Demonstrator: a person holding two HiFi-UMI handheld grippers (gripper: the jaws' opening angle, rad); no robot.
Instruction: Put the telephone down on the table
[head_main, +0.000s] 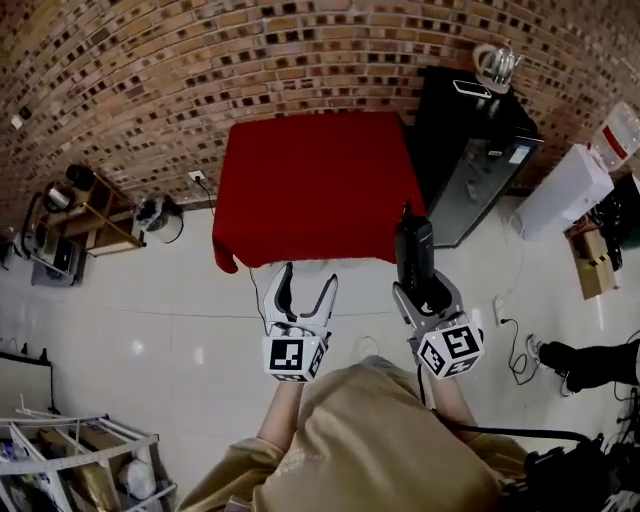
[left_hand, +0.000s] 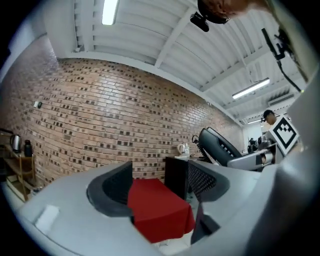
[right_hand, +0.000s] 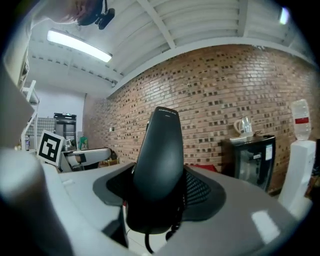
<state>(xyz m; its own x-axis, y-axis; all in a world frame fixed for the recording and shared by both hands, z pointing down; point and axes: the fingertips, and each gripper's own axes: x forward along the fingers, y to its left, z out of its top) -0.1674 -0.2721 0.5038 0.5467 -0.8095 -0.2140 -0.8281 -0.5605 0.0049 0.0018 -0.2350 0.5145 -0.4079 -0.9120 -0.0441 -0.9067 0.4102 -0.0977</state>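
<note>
The job is in its carrying stage, and nothing has been set down yet. The right claw (head_main: 425, 293) is clamped on the black telephone (head_main: 413, 250), which stands upright in its jaws. In the head view it hangs over the pale floor (head_main: 150, 330), just short of the near edge of the red-covered desk (head_main: 315, 180), towards the desk's right corner. The left claw (head_main: 308, 280) hovers beside it, also short of the desk's near edge, its jaws spread wide and holding nothing. The desk top itself is bare red cloth. As I judge it, what remains is to bring the telephone over the desk, lower it until it rests on the cloth, and then let go.

The head view alone gives the layout: both claws short of the desk, and a black cabinet (head_main: 470, 150) touching or just beside the desk's right side, with a glass kettle (head_main: 497, 65) on top.

The right gripper view shows what the head view cannot. Both pads press against the telephone's lower body, and a coiled cord (right_hand: 176, 231) dangles beneath it.

The left gripper view confirms the gap between its own jaws holds only the distant desk. It also catches the telephone from the side, off beyond the desk's right.
</note>
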